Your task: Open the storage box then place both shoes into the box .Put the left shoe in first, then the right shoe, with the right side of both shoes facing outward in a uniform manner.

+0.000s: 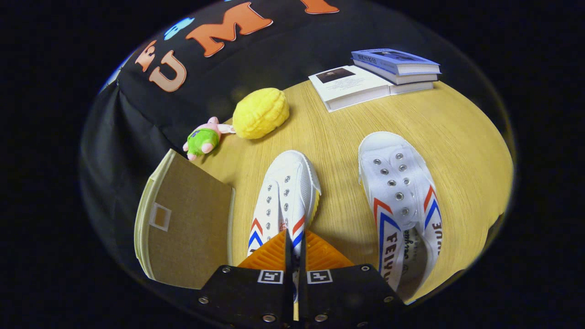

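Between your gripper's [292, 237] fingers sits the rear upper of one white shoe [285, 196]: fingers nearly pressed together, thin gap, and the shoe's side wall runs into that gap, so you're pinching it. That shoe is your landmark; it's tipped onto its side, toe pointing away from you across the wooden table [457, 137], yellowish sole edge showing on its far-from-box side. Second white shoe [402, 201] lies flat, sole down, on the other side of the landmark, apart from it with bare table between, toe also pointing away, opening toward you. Storage box [187, 224], tan fabric with a pale rim and a small label window on the face you see, sits just beside the landmark shoe on the side opposite the second shoe; whether the two touch, I can't tell, and I can't tell whether it's open either. Beyond the landmark's toe, toward the box side: a yellow knobbly plush [260, 113], and a small pink-and-green plush toy [204, 138] touching it, near the box's far corner. Further out past the second shoe's toe: stack of books [374, 75], well apart from both shoes. Nothing lies between landmark shoe and box.
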A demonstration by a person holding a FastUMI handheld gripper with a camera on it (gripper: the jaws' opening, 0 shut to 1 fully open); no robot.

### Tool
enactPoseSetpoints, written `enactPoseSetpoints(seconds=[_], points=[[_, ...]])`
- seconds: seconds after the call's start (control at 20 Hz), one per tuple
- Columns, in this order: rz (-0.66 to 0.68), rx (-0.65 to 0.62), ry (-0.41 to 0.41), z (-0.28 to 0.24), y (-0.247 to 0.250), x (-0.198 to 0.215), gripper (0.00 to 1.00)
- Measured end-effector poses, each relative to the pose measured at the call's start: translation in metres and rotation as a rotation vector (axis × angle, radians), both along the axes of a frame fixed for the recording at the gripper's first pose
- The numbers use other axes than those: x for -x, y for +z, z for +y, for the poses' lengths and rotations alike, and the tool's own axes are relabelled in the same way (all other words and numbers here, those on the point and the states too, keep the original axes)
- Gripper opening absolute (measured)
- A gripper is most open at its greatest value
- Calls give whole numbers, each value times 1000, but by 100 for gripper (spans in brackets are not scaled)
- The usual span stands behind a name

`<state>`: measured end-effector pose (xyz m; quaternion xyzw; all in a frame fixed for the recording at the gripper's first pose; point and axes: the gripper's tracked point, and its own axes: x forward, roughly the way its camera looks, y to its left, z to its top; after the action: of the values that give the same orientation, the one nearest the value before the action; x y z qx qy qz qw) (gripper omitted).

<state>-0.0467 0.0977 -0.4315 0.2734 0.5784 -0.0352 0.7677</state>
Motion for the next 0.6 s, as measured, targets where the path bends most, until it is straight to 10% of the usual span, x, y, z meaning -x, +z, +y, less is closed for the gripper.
enactPoseSetpoints(seconds=[0.6], points=[[-224, -66, 43, 61, 123, -75, 4]])
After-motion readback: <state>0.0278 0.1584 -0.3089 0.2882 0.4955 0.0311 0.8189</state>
